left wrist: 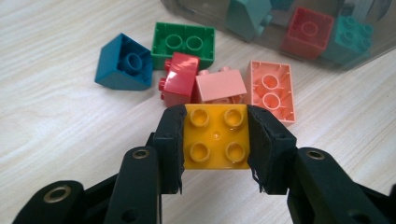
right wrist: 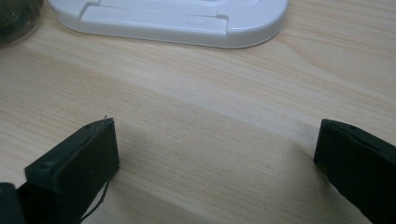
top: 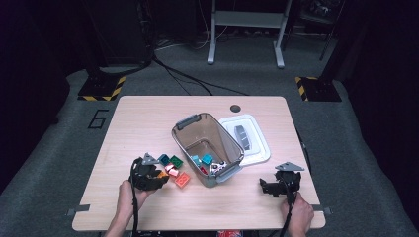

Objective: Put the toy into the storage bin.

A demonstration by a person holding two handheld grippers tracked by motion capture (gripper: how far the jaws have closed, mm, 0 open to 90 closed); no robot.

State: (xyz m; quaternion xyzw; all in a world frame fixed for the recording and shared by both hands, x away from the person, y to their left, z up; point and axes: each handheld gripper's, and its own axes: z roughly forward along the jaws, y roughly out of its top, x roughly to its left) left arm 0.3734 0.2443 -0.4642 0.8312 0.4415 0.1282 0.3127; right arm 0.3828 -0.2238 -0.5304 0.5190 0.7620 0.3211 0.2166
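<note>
My left gripper (left wrist: 215,140) is shut on a yellow four-stud brick (left wrist: 215,136), held a little above the table with its studs facing the camera. In the high view that left gripper (top: 159,176) is at the front left, beside a cluster of loose bricks. Beyond the yellow brick lie a blue brick (left wrist: 124,63), a green brick (left wrist: 184,43), a red brick (left wrist: 180,78) and two pink bricks (left wrist: 272,88). My right gripper (right wrist: 215,154) stands open over bare wood at the front right, where the high view shows the right gripper (top: 267,187).
A clear grey bin (top: 184,134) with several bricks inside stands at the table's middle, just right of the loose bricks. Its white lid (top: 261,148) lies flat beside it, ahead of my right gripper. The table's front edge is close behind both hands.
</note>
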